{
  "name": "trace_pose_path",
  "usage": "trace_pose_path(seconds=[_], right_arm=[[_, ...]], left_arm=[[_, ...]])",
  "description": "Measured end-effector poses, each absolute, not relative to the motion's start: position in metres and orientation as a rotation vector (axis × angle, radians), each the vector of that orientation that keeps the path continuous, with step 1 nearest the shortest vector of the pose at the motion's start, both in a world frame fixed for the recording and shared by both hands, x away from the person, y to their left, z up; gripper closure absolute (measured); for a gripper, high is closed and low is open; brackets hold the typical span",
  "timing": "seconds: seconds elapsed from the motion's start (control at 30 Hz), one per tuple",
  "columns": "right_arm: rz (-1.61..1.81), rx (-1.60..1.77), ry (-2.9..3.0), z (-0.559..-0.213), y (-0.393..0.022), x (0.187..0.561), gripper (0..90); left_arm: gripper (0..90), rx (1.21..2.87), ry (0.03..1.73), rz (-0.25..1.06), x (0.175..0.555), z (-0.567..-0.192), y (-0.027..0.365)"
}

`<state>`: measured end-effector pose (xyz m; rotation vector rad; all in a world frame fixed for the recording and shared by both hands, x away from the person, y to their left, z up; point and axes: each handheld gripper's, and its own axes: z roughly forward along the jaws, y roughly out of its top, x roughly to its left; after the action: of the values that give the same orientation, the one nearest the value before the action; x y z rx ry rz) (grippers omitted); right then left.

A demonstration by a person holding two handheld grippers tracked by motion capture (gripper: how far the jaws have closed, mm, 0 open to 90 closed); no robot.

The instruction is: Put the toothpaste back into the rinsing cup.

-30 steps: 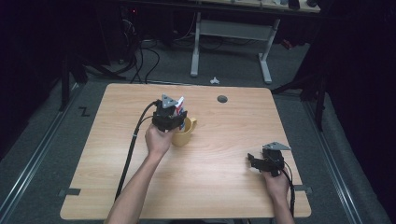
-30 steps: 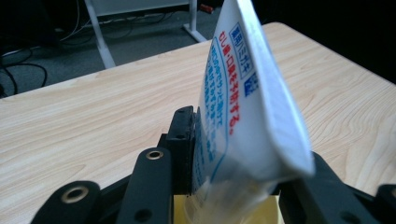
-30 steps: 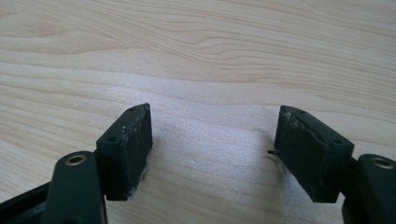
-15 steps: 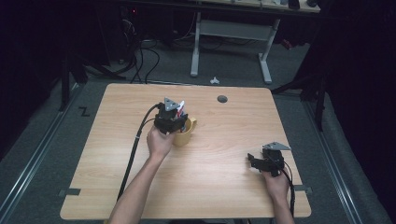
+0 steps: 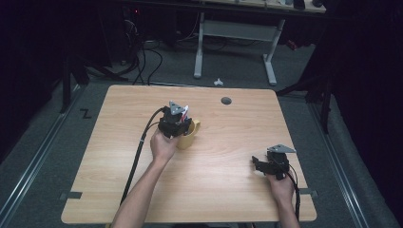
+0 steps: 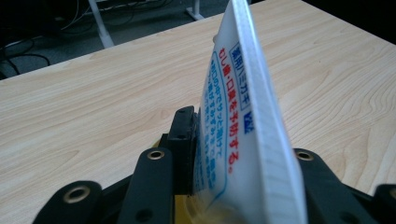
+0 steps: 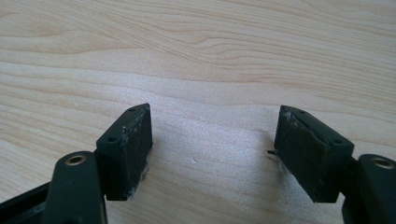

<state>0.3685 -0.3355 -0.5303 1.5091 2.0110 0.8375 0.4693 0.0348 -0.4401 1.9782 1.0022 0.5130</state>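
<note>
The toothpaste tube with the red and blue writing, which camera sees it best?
The left gripper view: the white toothpaste tube stands close up between the left gripper jaws, its print readable. In the high view it is a small white tip above the yellow cup. The right gripper view faces bare table.

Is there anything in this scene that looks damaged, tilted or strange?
Nothing is damaged or spilled. The left claw grips a white tube that leans over the yellow cup. The pads of the open right claw look worn, with whitish scuffs.
</note>
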Motion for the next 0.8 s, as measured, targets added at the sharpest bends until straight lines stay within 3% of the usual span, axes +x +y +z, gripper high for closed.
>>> trace_pose_path(seconds=[0.8], right_arm=[[0.838, 1.509, 2.011, -0.5303, -0.3355, 0.3685, 27.9]], left_arm=[[66.6, 2.035, 1.014, 0.511, 0.4728, -0.4511, 0.0302]])
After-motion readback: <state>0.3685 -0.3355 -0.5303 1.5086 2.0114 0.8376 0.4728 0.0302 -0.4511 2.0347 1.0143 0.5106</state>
